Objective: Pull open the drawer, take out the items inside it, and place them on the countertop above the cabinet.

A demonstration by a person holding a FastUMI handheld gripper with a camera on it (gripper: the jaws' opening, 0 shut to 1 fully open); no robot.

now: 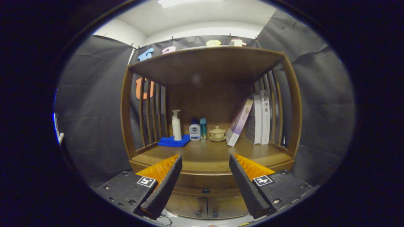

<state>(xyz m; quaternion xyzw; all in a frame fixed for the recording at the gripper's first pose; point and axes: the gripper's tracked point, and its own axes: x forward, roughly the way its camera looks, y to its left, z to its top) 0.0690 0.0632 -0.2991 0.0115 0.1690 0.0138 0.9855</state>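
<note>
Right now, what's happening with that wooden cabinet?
A handheld gripper hangs open in front of a wooden cabinet, fingers apart and touching nothing. The drawer knob sits between them, with the drawer shut. On the countertop beyond stand a pump bottle, a lidded cup and books.

the cabinet was brown wood with a smooth satin sheen; the gripper, open (holding nothing), had ridged fingers; the folded blue cloth looked matt.
</note>
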